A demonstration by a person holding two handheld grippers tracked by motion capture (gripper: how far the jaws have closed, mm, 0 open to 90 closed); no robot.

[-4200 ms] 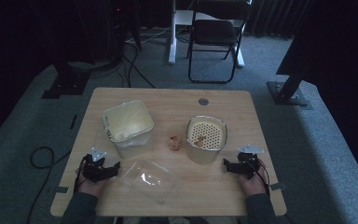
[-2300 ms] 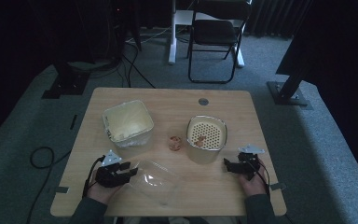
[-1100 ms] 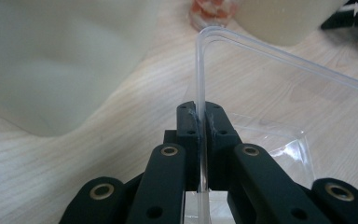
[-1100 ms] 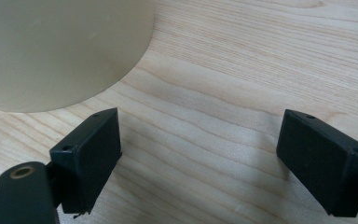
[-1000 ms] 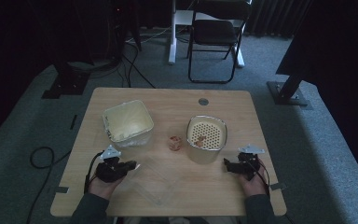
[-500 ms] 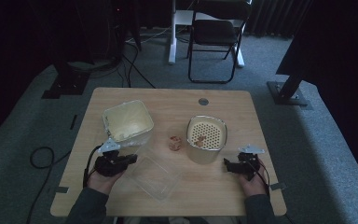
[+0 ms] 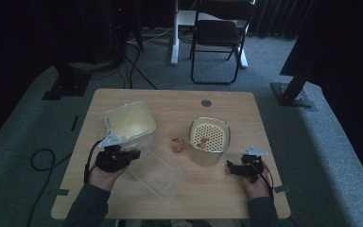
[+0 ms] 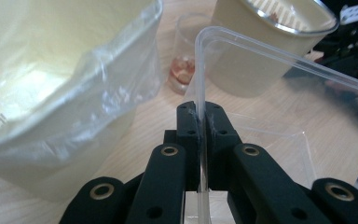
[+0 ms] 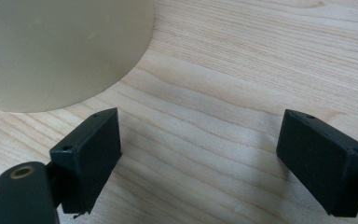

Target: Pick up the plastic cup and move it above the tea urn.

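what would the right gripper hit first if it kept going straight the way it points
Probably the round cream container with the perforated insert. The right gripper, jaws open and empty, points left across the wooden table toward that container's wall, with bare wood between. Depth is unclear, so it might pass its near side.

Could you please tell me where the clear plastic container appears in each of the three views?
High view: clear plastic container lower centre, tilted, held at its rim by the left hand-held gripper.
Left gripper view: its rim rises from the shut jaws, centre to right.
Right gripper view: not in it.
Shared landmark: round beige strainer pot.
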